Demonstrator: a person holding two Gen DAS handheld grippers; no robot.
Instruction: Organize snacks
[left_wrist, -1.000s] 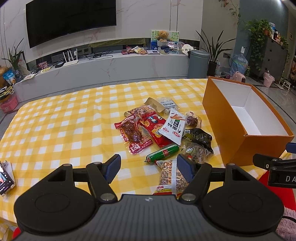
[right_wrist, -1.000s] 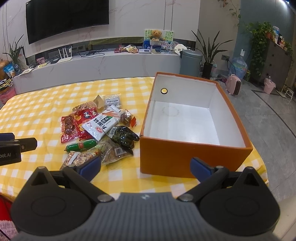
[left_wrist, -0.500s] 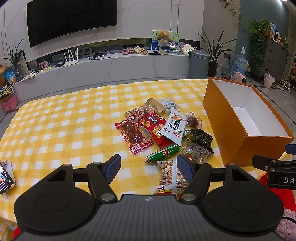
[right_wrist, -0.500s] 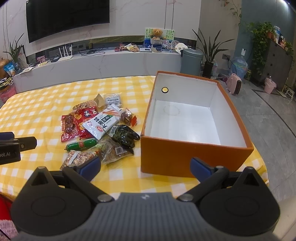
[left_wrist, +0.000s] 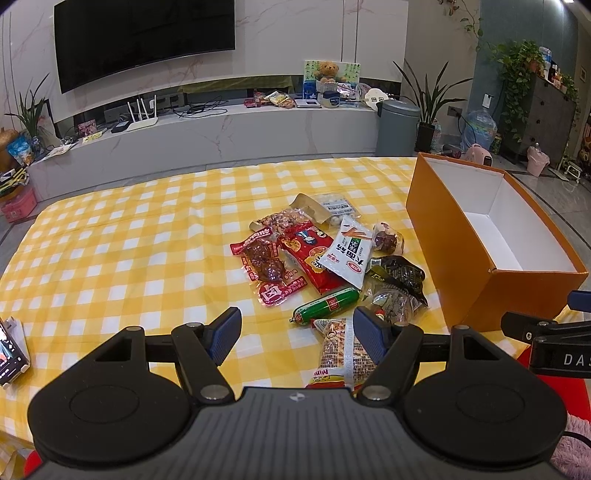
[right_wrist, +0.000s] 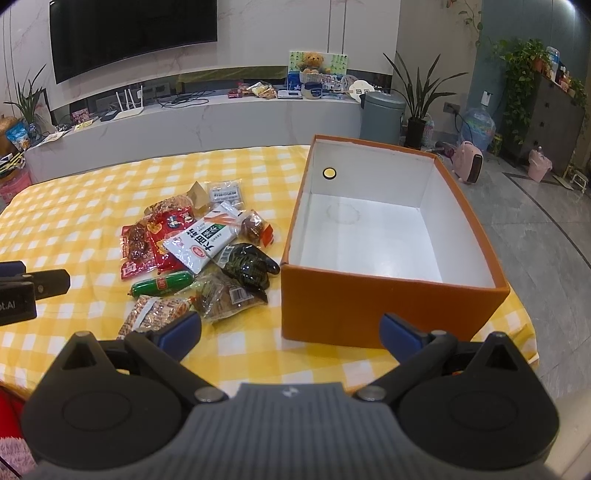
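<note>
A pile of snack packets lies on the yellow checked tablecloth (left_wrist: 129, 258): a green sausage (left_wrist: 327, 304), a white packet (left_wrist: 349, 251), a red packet (left_wrist: 312, 254), a dark packet (left_wrist: 400, 273) and a peanut packet (left_wrist: 341, 350). An empty orange box (left_wrist: 454, 251) with a white inside stands right of the pile; it also shows in the right wrist view (right_wrist: 369, 302). My left gripper (left_wrist: 295, 332) is open and empty, just before the peanut packet. My right gripper (right_wrist: 290, 330) is open and empty, before the box's near wall.
A phone (left_wrist: 9, 350) lies at the table's left front edge. Behind the table are a white TV bench (left_wrist: 221, 129), a grey bin (left_wrist: 397, 127) and potted plants. The floor drops off right of the box (right_wrist: 554, 258).
Both grippers have edged slightly forward toward the table. Nothing was taken hold of and the snacks and box have not moved.
</note>
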